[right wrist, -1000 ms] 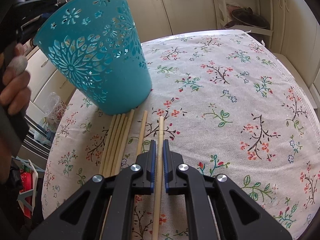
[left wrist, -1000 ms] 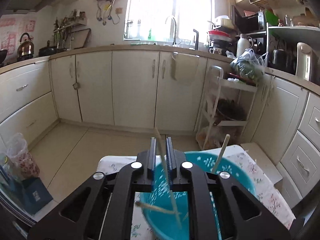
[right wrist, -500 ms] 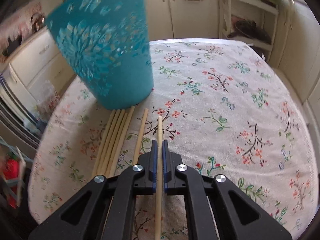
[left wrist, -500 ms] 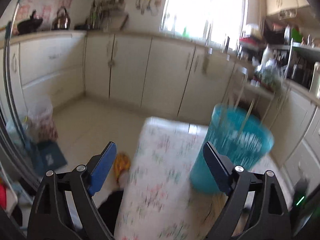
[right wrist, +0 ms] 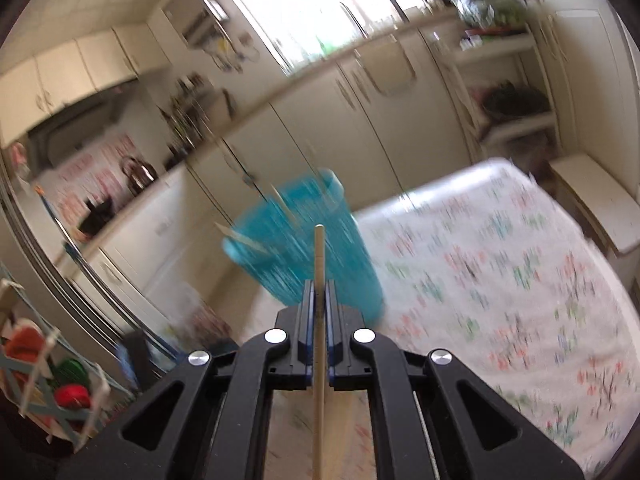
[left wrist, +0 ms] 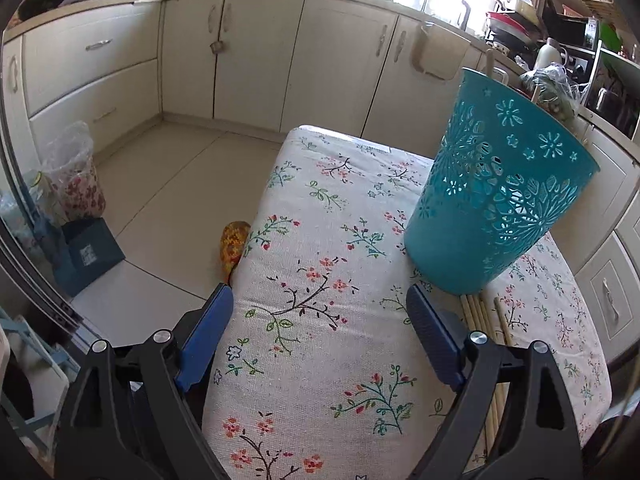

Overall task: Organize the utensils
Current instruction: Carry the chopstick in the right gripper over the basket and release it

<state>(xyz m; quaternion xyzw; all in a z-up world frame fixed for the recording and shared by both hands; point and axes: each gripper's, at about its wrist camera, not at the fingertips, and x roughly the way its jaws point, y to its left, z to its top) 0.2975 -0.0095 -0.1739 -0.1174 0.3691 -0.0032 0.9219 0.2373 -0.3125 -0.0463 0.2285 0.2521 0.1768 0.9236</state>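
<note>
Table (left wrist: 320,360): covered with a floral cloth; it carries the basket and the loose sticks, and serves as ground for everything below.
Basket (left wrist: 500,200): the teal perforated basket is the landmark. It stands on the table's far right part in the left wrist view and appears as a blurred teal shape (right wrist: 304,256) ahead of the right tool.
Left gripper (left wrist: 320,340): jaws spread wide apart, holding nothing, low over the cloth and to the near left of the basket.
Right gripper (right wrist: 319,312): jaws pressed together on one chopstick (right wrist: 319,256), whose tip points up in front of the basket, at about its rim height.
Loose chopsticks (left wrist: 476,312): a bundle lies flat on the cloth, starting right at the basket's base and running toward the camera behind the left tool's right finger.
Chopsticks in basket (left wrist: 490,60): at least two pale ends rise above the basket rim.
Progress: by my reading, partly done. A few sticks are stored, one is in transit, and the bundle at the basket's foot is left to collect.
Change, left: one second ago this tool was closed on a stick directly above the basket's mouth; now it is empty, open and pulled back to the side.
Change, right: one second ago it gripped its stick flat on the cloth near the basket; now the stick is lifted clear and swinging toward the basket, hence the blur.
</note>
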